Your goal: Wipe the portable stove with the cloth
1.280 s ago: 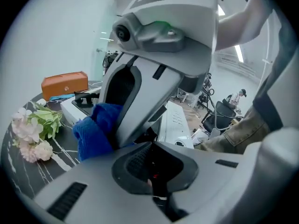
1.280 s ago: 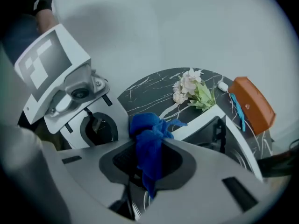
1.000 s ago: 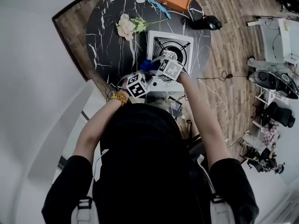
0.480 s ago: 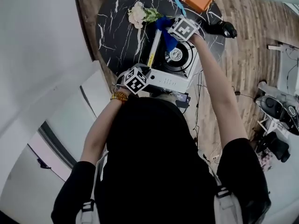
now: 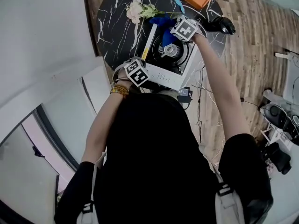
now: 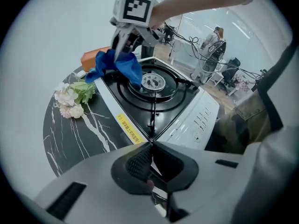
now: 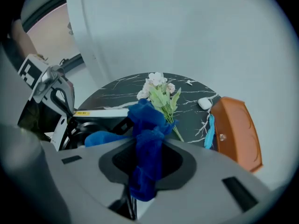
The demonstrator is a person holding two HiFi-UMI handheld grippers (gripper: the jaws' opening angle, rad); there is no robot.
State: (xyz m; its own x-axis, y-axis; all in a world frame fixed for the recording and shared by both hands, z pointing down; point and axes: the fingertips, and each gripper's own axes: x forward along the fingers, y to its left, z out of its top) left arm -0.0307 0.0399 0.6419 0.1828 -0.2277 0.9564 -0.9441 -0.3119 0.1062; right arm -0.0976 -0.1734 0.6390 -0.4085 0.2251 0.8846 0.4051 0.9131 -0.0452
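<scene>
Across the black marble table, the stove looks heavy and rigid, unlikely to slide under a wipe. At its twelve o'clock edge the blue cloth hangs soft and limp, best held by its bunched middle, where my right gripper clamps it. At eight o'clock my left gripper is closed, empty, over the stove's corner.

Head view: steeply downward, above the stove. Gripper views: close, from opposite stove corners; both share stove and flowers.
</scene>
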